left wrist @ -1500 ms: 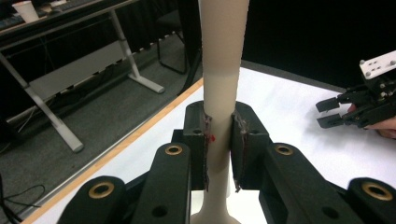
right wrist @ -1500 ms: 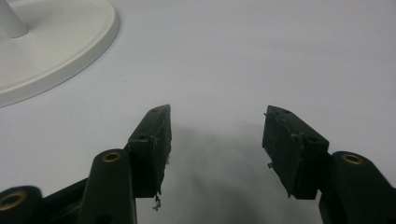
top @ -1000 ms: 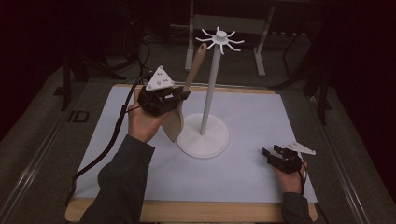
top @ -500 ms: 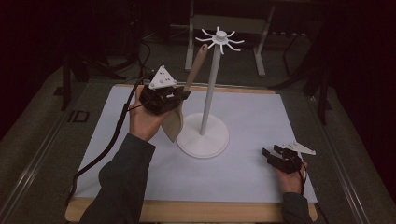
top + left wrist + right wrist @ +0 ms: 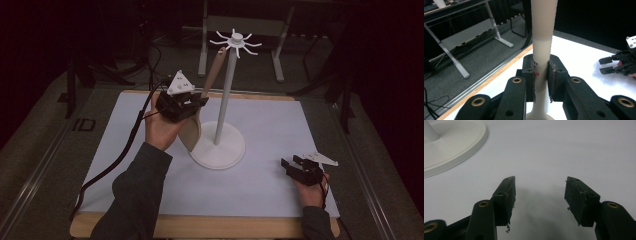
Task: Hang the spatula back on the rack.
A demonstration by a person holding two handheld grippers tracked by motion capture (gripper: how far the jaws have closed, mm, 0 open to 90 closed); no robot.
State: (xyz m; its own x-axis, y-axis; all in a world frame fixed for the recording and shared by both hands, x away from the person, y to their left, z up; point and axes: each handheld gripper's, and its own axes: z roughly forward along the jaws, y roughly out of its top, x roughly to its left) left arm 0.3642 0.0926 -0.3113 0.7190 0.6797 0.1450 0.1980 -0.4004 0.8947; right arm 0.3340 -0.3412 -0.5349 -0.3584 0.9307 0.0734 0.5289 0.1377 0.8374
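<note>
While your left gripper (image 5: 196, 103) is raised above the white mat (image 5: 125, 135), its jaws pinch the handle of a beige wooden spatula (image 5: 212, 75). In the left gripper view the two black pads press on either side of that handle (image 5: 541, 50), which rises straight up between them. From the high view the spatula stands tilted, its broad blade (image 5: 191, 132) hanging down just beside your left hand (image 5: 160, 127), near the round base of the white rack (image 5: 220, 150); its upper end leans close to the rack's pole, just under the ring of hooks (image 5: 235, 41). Whether it touches a hook, you cannot tell. Your right gripper (image 5: 294, 166) rests low on the mat, well apart from the rack, with its jaws spread and nothing between them (image 5: 539, 195); the rack's base (image 5: 451, 147) lies off to one side.
</note>
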